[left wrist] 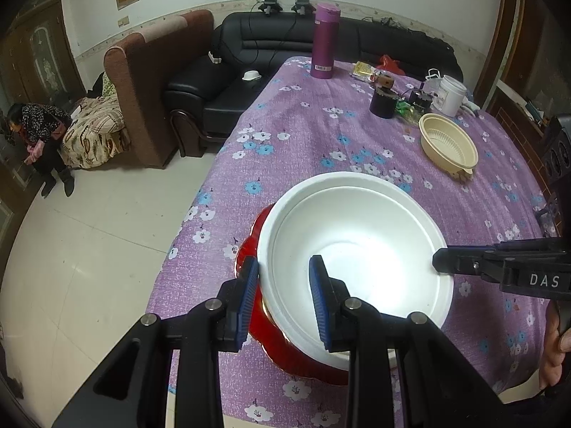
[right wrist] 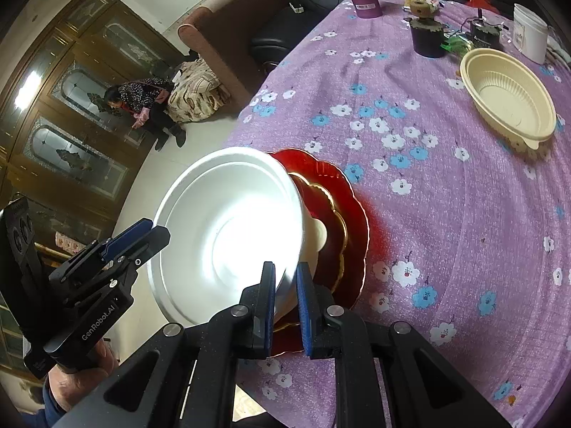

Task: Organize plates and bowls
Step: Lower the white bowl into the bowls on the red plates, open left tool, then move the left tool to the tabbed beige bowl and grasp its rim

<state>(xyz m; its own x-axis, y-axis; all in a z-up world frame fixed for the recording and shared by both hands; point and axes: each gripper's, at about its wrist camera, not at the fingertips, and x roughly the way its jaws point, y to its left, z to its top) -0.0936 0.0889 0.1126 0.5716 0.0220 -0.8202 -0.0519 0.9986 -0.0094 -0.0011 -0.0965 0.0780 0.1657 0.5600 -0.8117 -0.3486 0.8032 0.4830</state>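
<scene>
A large white bowl (left wrist: 357, 249) sits over a red scalloped plate (left wrist: 307, 363) near the table's front edge; the bowl (right wrist: 228, 235) and the plate (right wrist: 342, 214) also show in the right wrist view. My left gripper (left wrist: 283, 296) straddles the bowl's near rim, one blue pad inside and one outside, with a gap to the rim. My right gripper (right wrist: 285, 306) is closed on the bowl's opposite rim. A cream plastic bowl (left wrist: 448, 146) stands farther back on the right, and it also shows in the right wrist view (right wrist: 510, 96).
A purple flask (left wrist: 324, 41), a dark cup (left wrist: 383, 101), a white container (left wrist: 451, 94) and small clutter stand at the table's far end. The table (left wrist: 303, 135) has a purple flowered cloth. Sofas (left wrist: 249, 64) and a seated person (left wrist: 39, 135) are to the left.
</scene>
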